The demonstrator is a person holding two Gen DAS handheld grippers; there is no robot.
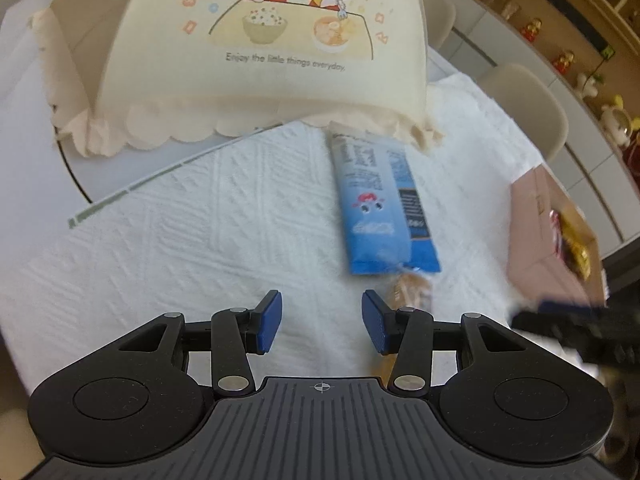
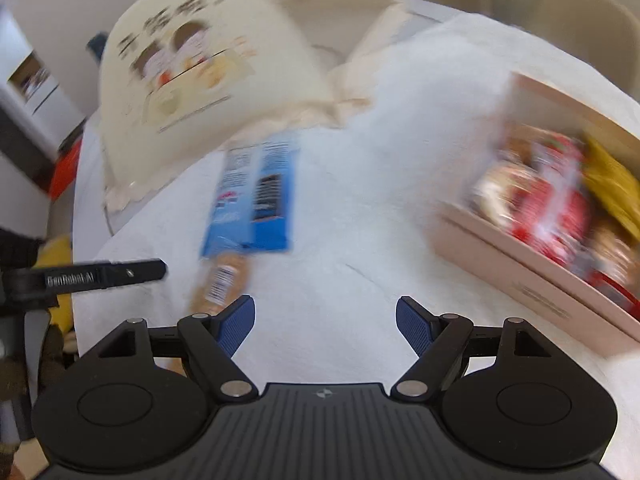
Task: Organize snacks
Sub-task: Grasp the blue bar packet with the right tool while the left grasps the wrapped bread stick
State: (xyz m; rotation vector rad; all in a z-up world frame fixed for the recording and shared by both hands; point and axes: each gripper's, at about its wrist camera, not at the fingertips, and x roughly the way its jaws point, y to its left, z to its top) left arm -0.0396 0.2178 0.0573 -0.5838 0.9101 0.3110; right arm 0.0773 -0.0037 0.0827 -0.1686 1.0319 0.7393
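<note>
A blue snack packet [image 1: 380, 204] lies on the white tablecloth [image 1: 180, 240], its far end under the frill of a cream food cover. A small tan snack bar [image 1: 412, 290] lies at its near end, just right of my left gripper [image 1: 322, 322], which is open and empty. In the right wrist view the blue packet [image 2: 256, 196] and the tan bar [image 2: 220, 284] lie ahead to the left. My right gripper [image 2: 325, 326] is open with nothing between its fingers. A pink box [image 2: 532, 276] full of snacks sits to its right.
The cream food cover [image 1: 256, 40] with a cartoon print stands at the back of the table. The pink box [image 1: 536, 232] sits near the right edge. The other gripper's black finger [image 2: 104, 274] shows at the left. Chairs [image 1: 532, 108] and shelves stand beyond.
</note>
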